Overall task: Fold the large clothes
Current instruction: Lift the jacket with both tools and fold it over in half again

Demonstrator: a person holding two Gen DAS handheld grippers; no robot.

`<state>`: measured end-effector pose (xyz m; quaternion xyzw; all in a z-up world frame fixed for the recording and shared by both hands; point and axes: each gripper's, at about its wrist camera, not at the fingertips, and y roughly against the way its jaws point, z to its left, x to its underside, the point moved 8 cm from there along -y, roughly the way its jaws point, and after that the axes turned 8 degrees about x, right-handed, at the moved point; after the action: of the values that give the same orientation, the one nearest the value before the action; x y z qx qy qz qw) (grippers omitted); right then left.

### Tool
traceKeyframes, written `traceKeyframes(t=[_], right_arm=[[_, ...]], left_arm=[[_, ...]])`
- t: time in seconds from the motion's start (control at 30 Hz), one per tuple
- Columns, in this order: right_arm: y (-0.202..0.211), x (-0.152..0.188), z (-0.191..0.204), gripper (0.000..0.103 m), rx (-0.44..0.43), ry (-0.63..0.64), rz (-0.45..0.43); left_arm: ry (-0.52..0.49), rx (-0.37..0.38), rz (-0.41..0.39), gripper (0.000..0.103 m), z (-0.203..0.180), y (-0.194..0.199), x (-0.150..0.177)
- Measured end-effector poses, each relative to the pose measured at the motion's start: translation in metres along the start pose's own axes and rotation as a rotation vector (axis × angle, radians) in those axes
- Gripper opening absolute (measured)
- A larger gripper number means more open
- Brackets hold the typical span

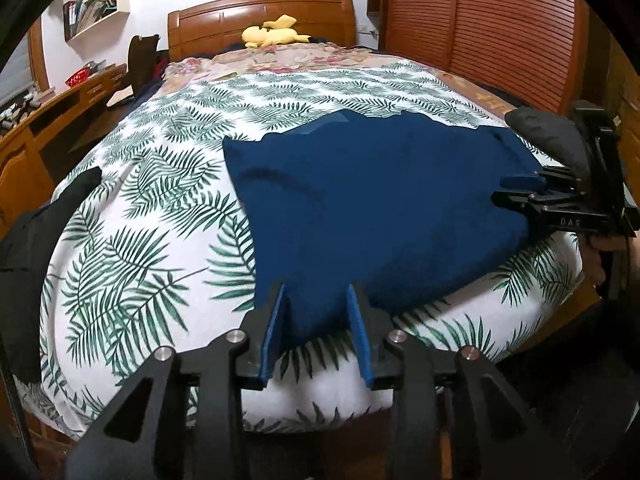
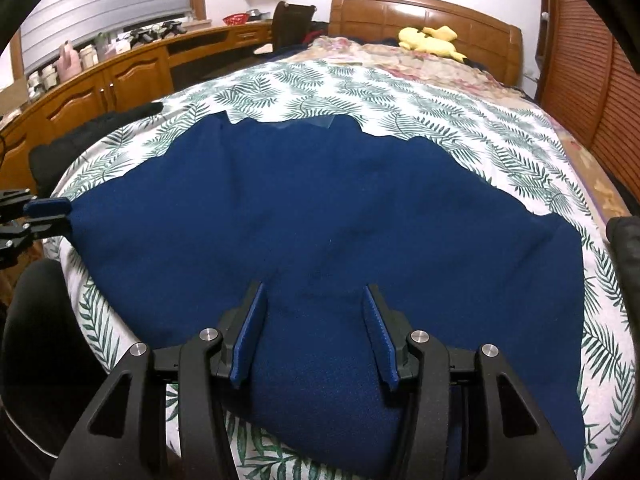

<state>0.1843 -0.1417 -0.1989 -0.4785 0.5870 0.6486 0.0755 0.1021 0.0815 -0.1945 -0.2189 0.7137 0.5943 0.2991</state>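
Note:
A large dark blue garment (image 1: 372, 200) lies spread flat on the leaf-print bed cover (image 1: 152, 208). It also shows in the right wrist view (image 2: 320, 208). My left gripper (image 1: 318, 292) is open, its blue-padded fingers astride the garment's near corner at the bed's front edge. My right gripper (image 2: 314, 292) is open over the garment's near hem, cloth lying between its fingers. In the left wrist view my right gripper (image 1: 516, 188) sits at the garment's right edge. In the right wrist view my left gripper (image 2: 52, 216) sits at the garment's left corner.
A yellow plush toy (image 1: 272, 34) lies by the wooden headboard (image 1: 260, 16). A floral blanket (image 1: 280, 60) covers the head end. A wooden desk with cabinets (image 2: 112, 80) runs along the left. A slatted wardrobe (image 1: 480, 20) stands on the right. Dark clothing (image 1: 28, 240) lies at the bed's left edge.

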Motion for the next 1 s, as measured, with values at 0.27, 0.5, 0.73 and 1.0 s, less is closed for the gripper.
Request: traceKeyframes(t=[0.27,0.5,0.73,1.0], right_arm=[[0.001,0.001,0.001,0.051,0.008,0.013,-0.004],[0.002,0.002,0.003,0.051,0.009,0.026,-0.005],[0.001,0.004,0.004,0.051,0.003,0.029,0.003],[0.001,0.006,0.002,0.051,-0.001,0.034,0.005]], left_arm=[[-0.016,-0.081,0.015,0.038,0.010,-0.009,0.006],[0.087,-0.048,0.052,0.049,0.030,-0.024,0.021],[0.107,-0.049,0.045,0.051,0.030,-0.024,0.023],[0.146,-0.003,0.040,0.042,0.032,-0.021,0.023]])
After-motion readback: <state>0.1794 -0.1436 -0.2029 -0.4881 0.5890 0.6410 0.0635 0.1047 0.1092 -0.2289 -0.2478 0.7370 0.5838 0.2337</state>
